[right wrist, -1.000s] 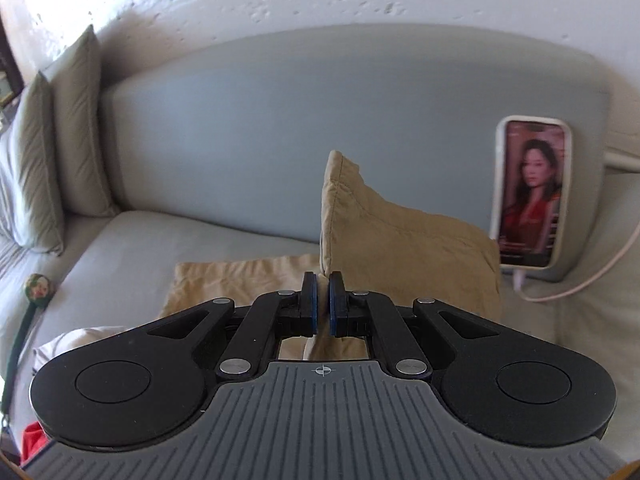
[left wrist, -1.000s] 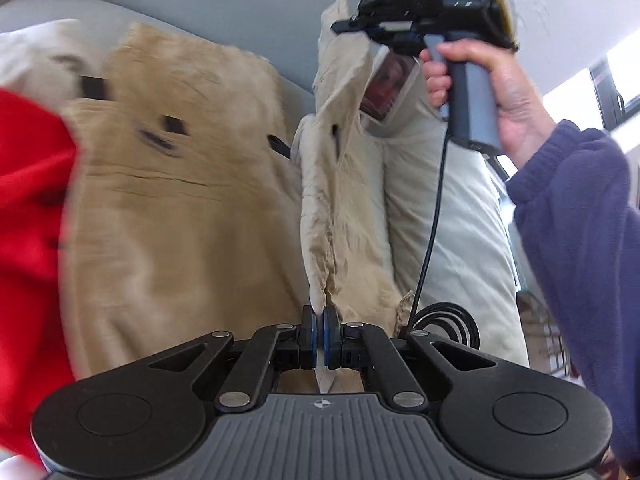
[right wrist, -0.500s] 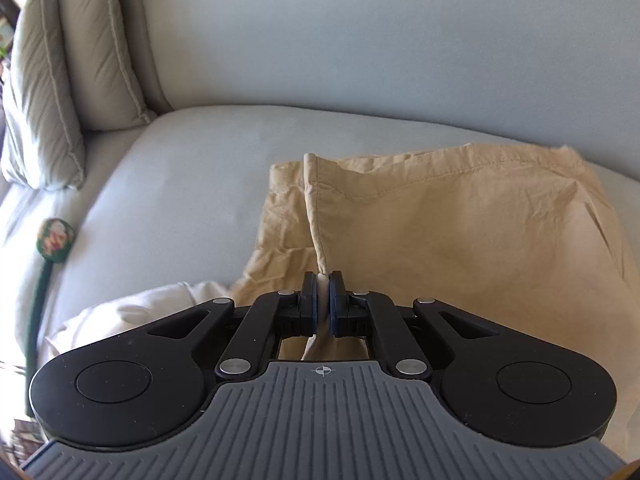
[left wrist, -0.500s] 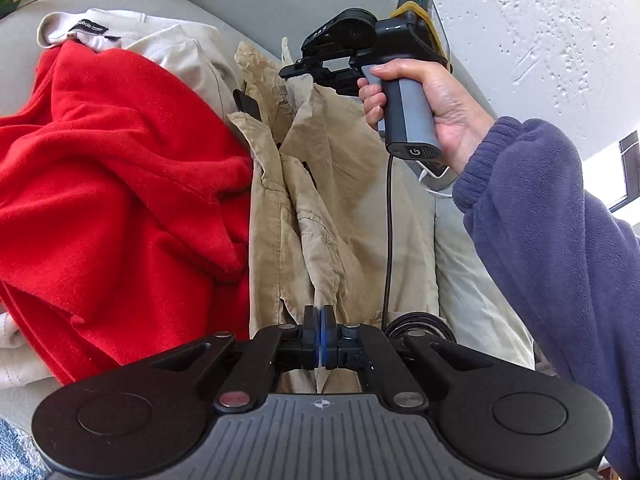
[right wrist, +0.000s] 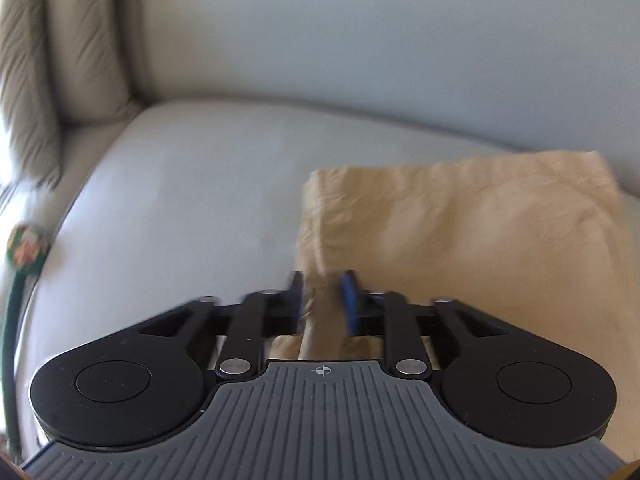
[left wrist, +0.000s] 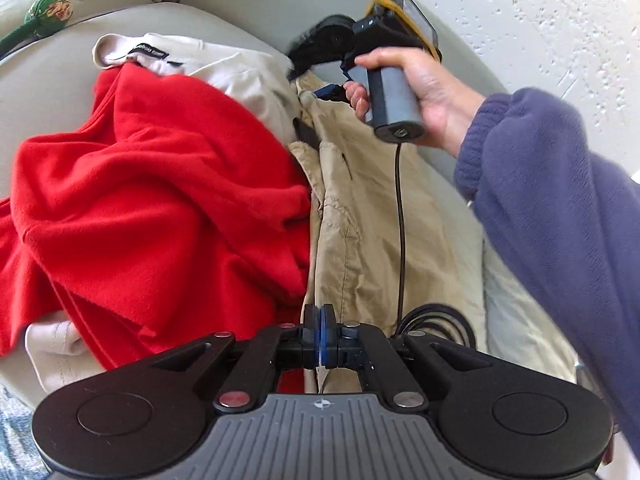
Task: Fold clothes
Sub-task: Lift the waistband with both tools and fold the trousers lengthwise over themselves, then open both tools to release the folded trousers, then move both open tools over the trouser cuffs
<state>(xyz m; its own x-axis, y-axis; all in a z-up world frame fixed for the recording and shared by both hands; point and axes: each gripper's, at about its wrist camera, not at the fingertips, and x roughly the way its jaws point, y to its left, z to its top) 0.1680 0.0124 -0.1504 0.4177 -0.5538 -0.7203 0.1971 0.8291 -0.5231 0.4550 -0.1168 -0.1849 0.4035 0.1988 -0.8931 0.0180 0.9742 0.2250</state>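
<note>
Left hand-held gripper (left wrist: pixel 320 334): closed, its pads pinched on the near edge of the tan trousers (left wrist: pixel 360 216).
Right hand-held gripper (right wrist: pixel 322 304): jaws opening, blurred; a fold of the trousers (right wrist: pixel 472 240) stands between the pads, which no longer press on it.
Right hand (left wrist: pixel 424 88): wrapped around the grey handle of its gripper, above the far end of the trousers; a blue sleeve (left wrist: pixel 560 232) runs down the right side of the left wrist view.
Trousers, place: on the sofa seat (right wrist: pixel 192 200), folded over on themselves.
Trousers, long axis: in the left wrist view a narrow strip running from the left gripper away toward the right hand and the backrest; in the right wrist view a broad flat panel spreading right from the jaws, its far edge near the backrest (right wrist: pixel 360 40).
Red fleece (left wrist: pixel 160 200): crumpled, just left of the trousers, touching along their edge.
Cream garment (left wrist: pixel 224 68): under and beyond the fleece, a label at its collar.
Cushion (right wrist: pixel 80 40): upright in the sofa's left corner.
Green flower toy (right wrist: pixel 24 248): at the seat's left edge.
Cable (left wrist: pixel 400 216): hangs from the right handle across the trousers.
</note>
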